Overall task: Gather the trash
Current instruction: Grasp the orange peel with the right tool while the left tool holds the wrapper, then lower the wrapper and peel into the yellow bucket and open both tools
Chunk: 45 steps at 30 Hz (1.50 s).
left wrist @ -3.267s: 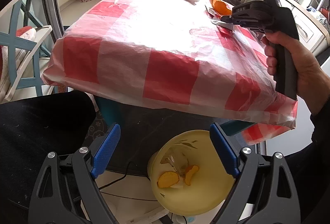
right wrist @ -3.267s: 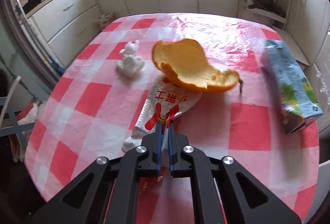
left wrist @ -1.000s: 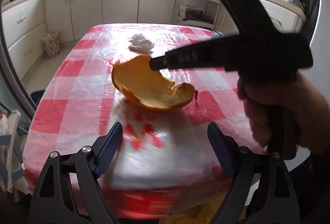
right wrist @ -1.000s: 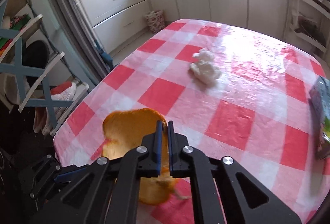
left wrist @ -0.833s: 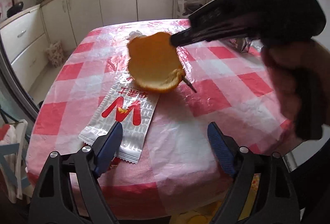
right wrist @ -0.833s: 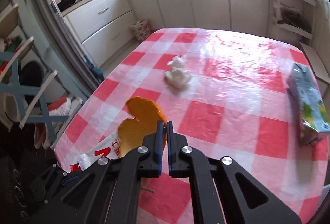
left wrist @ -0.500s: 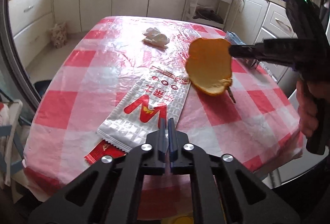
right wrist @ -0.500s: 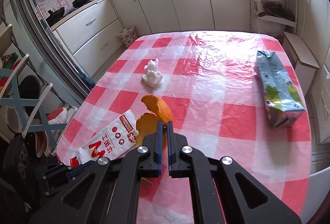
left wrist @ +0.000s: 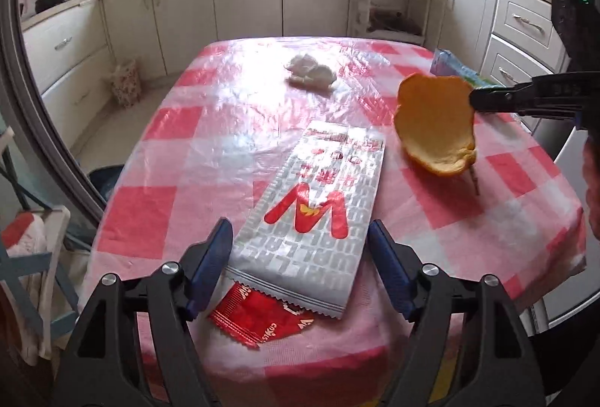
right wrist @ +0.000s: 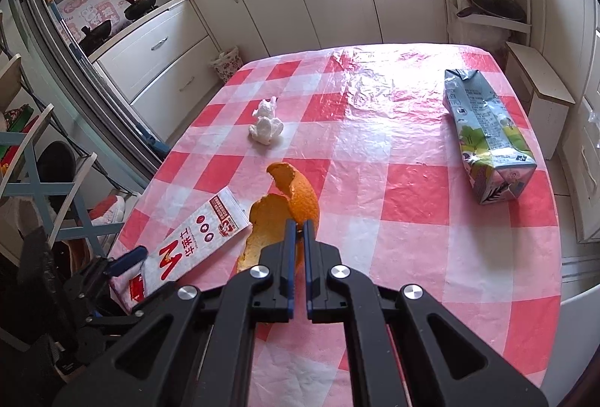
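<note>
A large orange peel [left wrist: 435, 125] hangs above the red-checked table [left wrist: 187, 152], pinched at its rim by my right gripper [right wrist: 299, 224], which is shut on it; the peel also shows in the right wrist view [right wrist: 292, 204]. A silver snack wrapper [left wrist: 315, 215] with a red M lies on the table's near edge, over a small red sachet [left wrist: 258, 317]. My left gripper [left wrist: 300, 264] is open, its blue pads on either side of the wrapper's near end. The wrapper also shows in the right wrist view [right wrist: 195, 242].
A crumpled white tissue [left wrist: 309, 75] lies further back on the table, and a crushed drink carton [right wrist: 487, 140] lies at the right side. Kitchen cabinets [left wrist: 247, 2] stand behind. A blue chair [right wrist: 41, 182] stands left of the table.
My left gripper was shut half a second ago and has opened around the wrapper's near end. My right gripper carried the peel up and to the right, off the wrapper.
</note>
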Motion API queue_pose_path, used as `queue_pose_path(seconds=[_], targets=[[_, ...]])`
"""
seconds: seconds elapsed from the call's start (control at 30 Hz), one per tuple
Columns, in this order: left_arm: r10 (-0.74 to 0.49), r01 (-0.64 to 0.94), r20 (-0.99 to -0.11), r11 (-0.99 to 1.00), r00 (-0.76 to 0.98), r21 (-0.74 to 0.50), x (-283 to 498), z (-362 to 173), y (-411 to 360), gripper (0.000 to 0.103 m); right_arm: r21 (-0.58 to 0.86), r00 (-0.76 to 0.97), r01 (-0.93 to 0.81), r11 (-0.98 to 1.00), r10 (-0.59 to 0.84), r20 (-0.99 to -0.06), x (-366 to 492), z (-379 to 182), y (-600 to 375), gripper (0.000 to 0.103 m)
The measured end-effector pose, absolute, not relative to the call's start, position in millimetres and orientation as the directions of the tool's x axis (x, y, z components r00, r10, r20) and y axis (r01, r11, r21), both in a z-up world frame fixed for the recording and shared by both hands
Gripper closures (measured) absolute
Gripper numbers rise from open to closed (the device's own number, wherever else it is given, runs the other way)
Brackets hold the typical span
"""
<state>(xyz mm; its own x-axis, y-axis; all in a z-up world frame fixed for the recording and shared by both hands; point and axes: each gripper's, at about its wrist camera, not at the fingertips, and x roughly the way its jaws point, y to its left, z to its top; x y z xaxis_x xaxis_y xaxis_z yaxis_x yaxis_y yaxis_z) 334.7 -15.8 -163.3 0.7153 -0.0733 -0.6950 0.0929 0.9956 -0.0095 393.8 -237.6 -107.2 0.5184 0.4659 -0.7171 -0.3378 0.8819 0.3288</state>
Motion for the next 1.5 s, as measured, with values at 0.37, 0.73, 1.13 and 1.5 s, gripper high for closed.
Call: queue_pose_path(seconds=[0.37,0.73,1.13,1.5], targets=[[-0.172,0.081,-0.705,0.984,0.688,-0.16,333.7,-155.9,0.0,0.098,0.317,0.531,-0.354,0.88,0.468,-0.707,388.0,-97.0,-235.7,0.098],[-0.244,0.13,-0.692,0.968,0.679,-0.213,275.1,-135.0,-11.5,0.098,0.286,0.562,-0.383,0.879,0.467,-0.683,353.8,-74.0,-236.0,0.098],[-0.295,0.255,-0.759,0.951,0.581,-0.174,184.0,-144.9,-54.7,0.098,0.34,0.594,-0.357,0.87,0.492,-0.636,261.3,-70.4,-246.3,0.098],[-0.285,0.344,-0.892,0.925,0.352,-0.16,149.0,-182.5,-88.0,0.083,0.291,0.474,-0.381,0.877,0.456,-0.753,178.4,-115.3,-215.0,0.098]])
